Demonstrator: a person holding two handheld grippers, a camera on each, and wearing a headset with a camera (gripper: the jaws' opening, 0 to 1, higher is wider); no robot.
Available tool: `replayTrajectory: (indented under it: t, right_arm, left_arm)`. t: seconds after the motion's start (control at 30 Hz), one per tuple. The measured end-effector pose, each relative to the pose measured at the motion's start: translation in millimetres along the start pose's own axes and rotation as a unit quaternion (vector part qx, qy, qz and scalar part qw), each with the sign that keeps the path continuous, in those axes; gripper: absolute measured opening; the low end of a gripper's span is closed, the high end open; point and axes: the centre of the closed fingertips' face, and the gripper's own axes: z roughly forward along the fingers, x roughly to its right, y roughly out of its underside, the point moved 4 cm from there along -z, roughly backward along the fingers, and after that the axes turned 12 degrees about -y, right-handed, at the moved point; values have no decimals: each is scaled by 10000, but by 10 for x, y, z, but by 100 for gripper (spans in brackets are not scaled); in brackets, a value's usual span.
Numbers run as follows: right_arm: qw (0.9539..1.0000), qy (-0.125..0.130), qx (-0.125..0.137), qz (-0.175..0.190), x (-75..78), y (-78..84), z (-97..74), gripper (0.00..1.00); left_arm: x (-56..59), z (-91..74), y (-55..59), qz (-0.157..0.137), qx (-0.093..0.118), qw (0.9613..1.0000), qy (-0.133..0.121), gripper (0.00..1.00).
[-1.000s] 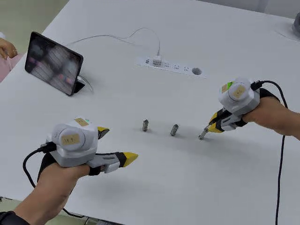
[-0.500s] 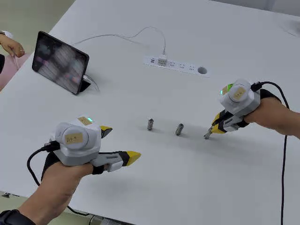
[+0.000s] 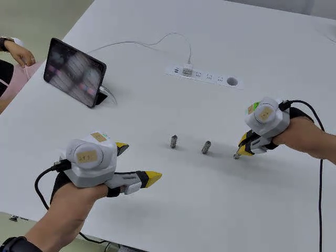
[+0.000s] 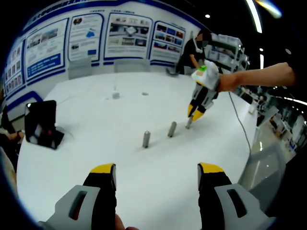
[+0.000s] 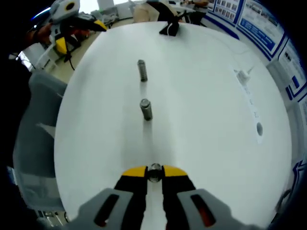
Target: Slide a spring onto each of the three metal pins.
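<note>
**Right tool pinches the third pin; left tool hangs wide**

In the head view the right tool (image 3: 240,153) sits at 3 o'clock on the white surface (image 3: 173,210). Its yellow-tipped jaws are narrowed onto the third pin (image 3: 237,156), a small metal piece whose lower end is down at the surface. The right gripper view looks along those jaws, which press on the pin's round grey top from both sides. This pin is too small to tell whether it carries a spring.

Two more pins stand upright near the middle of the surface, apart from each other and in a row with the third pin. The middle pin (image 3: 206,147) is at 9 o'clock from the right tool. The far pin (image 3: 173,141) is further along at 9 o'clock again. Both show the coiled ribbing of a spring around them.

The left tool (image 3: 139,163) is at 7 o'clock in the head view, held in a hand above the surface. Its jaws are spread wide with nothing between them. In the left gripper view the row of pins lies ahead at 12 o'clock, with the right tool at 1 o'clock.

A propped tablet (image 3: 74,79) stands at 10 o'clock. A power strip (image 3: 205,76) lies at 12 o'clock, and a white cable (image 3: 142,43) trails from it.
</note>
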Motion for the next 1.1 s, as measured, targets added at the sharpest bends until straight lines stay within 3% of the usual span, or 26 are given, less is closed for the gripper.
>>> replayTrajectory:
  t: [0.47, 0.57, 0.67, 0.87, 1.1]
  right_arm:
    - [10000, 2, 2, 76, 61, 62, 163, 13]
    - [9996, 8, 192, 198, 64, 18, 177, 14]
    - [9994, 32, 198, 286, 71, 12, 186, 16]
    - [9993, 106, 124, 340, 36, 24, 174, 25]
    - [9975, 231, 242, 616, 22, 144, 103, 37]
  left_arm:
    - [-39, -101, 74, -109, -6, 9999, -122, 72]
    - [-26, -114, 41, -142, 27, 9999, -90, 71]
    - [-27, -123, -17, -213, 74, 9997, -66, 72]
    - [-49, -123, -100, -231, 182, 9995, -88, 72]
    - [-35, -108, -133, -213, 233, 9995, -39, 73]
